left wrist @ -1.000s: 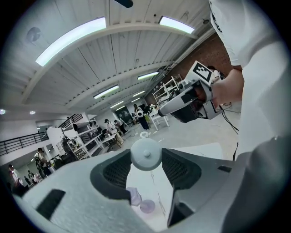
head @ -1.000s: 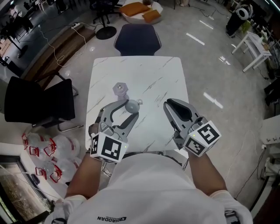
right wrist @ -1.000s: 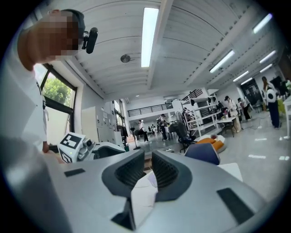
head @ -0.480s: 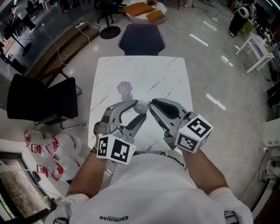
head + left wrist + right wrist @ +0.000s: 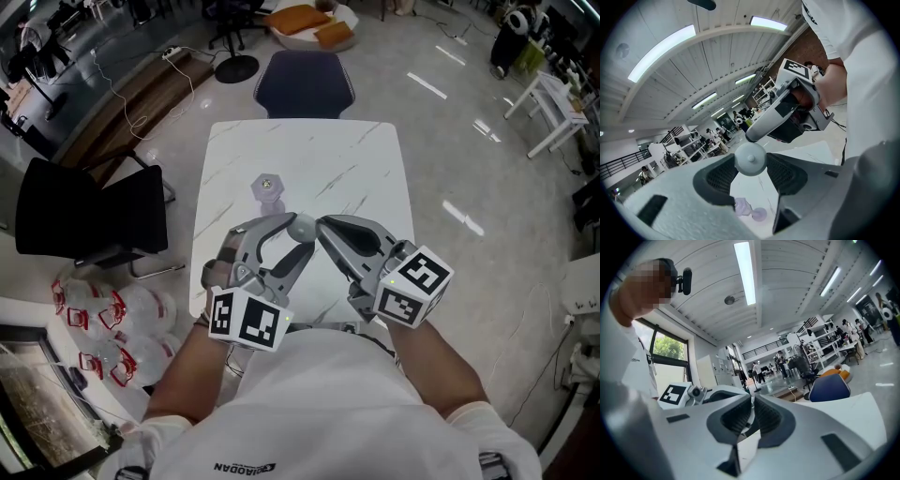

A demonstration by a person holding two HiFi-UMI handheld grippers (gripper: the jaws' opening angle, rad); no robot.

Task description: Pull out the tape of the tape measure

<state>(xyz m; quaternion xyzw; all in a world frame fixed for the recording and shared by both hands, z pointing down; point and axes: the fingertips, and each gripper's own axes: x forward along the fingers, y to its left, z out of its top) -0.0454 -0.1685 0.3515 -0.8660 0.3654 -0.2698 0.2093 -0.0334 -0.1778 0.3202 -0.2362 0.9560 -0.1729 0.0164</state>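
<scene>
A small round grey tape measure (image 5: 302,226) hangs above the white marble table (image 5: 356,159), and my left gripper (image 5: 296,234) is shut on it. In the left gripper view the disc (image 5: 750,158) sits pinched between the two jaw tips. My right gripper (image 5: 320,226) comes in from the right and its tips meet the disc's right edge. Its jaws have just been closing and now stand nearly together (image 5: 752,401), apparently on the tape's small pull tab, which is almost hidden. The right gripper's nose (image 5: 754,135) touches the top of the disc.
A pale lilac object (image 5: 267,190) lies on the table beyond the grippers, also seen below the left jaws (image 5: 749,211). A dark blue chair (image 5: 303,82) stands at the far end and a black chair (image 5: 84,220) at the left.
The right gripper has moved left across the table to the tape measure and its jaws have narrowed. The left gripper has stayed put with the tape measure in it.
</scene>
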